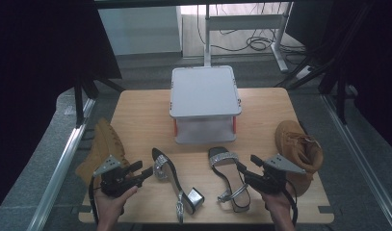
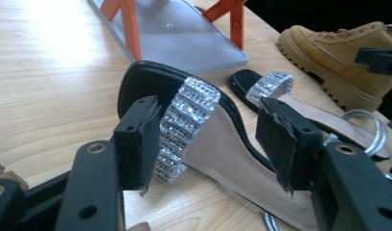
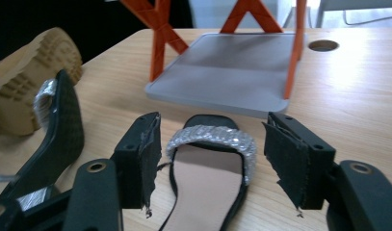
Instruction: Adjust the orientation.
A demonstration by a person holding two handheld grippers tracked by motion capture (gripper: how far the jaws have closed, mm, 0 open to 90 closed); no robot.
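Note:
Two black sandals with sparkling straps lie on the wooden table (image 1: 136, 110). The left sandal (image 1: 168, 179) rests tipped on its side, block heel (image 1: 195, 197) toward the front. My left gripper (image 1: 148, 173) hovers open just left of its toe; in the left gripper view its jaws (image 2: 208, 130) frame the glittering strap (image 2: 189, 120) without touching it. The right sandal (image 1: 227, 178) lies flat. My right gripper (image 1: 241, 168) is open just right of its strap, and the right gripper view shows that strap (image 3: 213, 137) between its spread jaws (image 3: 213, 139), untouched.
A grey two-level shelf (image 1: 204, 91) on orange legs stands at the middle back. One tan boot (image 1: 101, 144) lies on its side at the left edge, another tan boot (image 1: 299, 149) stands at the right. A person's hands hold both grippers at the front edge.

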